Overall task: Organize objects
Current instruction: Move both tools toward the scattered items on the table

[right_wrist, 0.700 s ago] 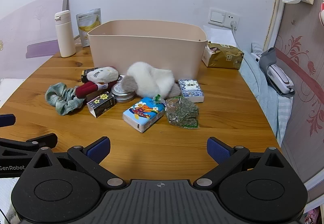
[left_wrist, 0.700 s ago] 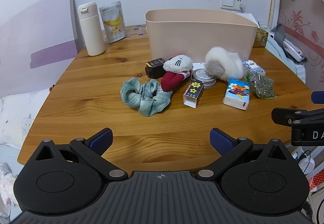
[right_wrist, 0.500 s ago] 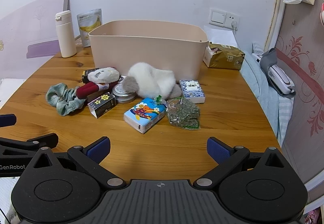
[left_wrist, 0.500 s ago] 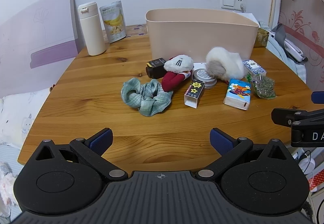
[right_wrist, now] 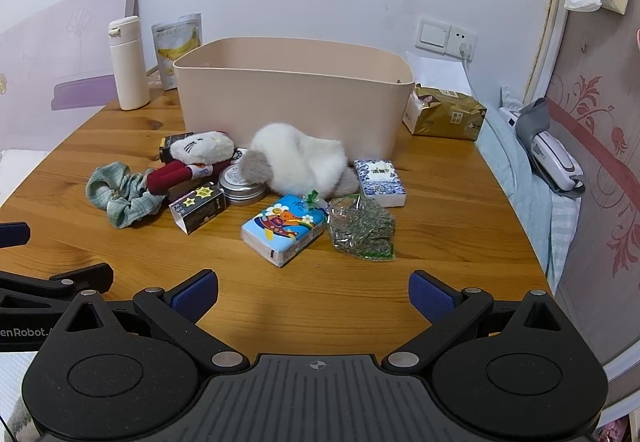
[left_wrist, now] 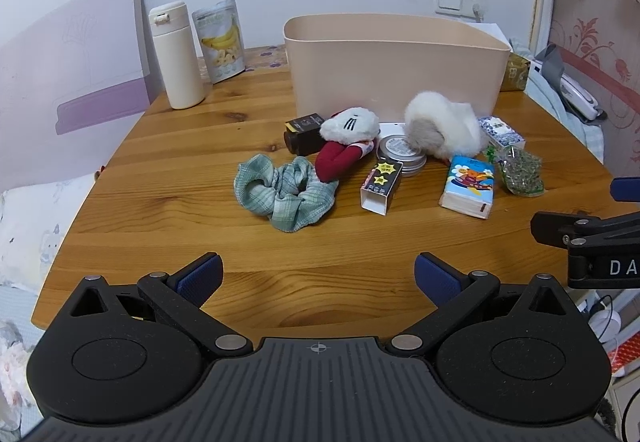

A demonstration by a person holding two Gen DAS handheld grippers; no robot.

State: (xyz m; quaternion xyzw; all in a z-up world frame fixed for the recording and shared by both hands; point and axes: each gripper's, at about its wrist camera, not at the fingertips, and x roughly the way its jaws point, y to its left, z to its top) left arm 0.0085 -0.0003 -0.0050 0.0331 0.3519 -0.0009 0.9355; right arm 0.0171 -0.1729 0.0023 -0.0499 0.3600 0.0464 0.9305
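A beige bin (left_wrist: 396, 66) (right_wrist: 292, 98) stands at the back of the wooden table (left_wrist: 180, 178). In front of it lie a green scrunchie (left_wrist: 284, 192) (right_wrist: 124, 198), a red and white plush (left_wrist: 346, 146), a black star box (left_wrist: 382, 182), round tins (left_wrist: 400, 156), a white fluffy item (right_wrist: 300, 162), a blue tissue pack (right_wrist: 286, 228) and a bag of dried herbs (right_wrist: 362, 228). My left gripper (left_wrist: 318, 278) is open and empty near the front edge. My right gripper (right_wrist: 314, 290) is open and empty, before the tissue pack.
A white bottle (left_wrist: 176, 56) and a banana snack bag (left_wrist: 220, 40) stand at the back left. A gold packet (right_wrist: 444, 114) lies right of the bin. A patterned blue box (right_wrist: 380, 182) lies by the herbs. A bed with a grey device (right_wrist: 552, 154) borders the right.
Both grippers have edged slightly forward toward the pile. Nothing on the table has moved.
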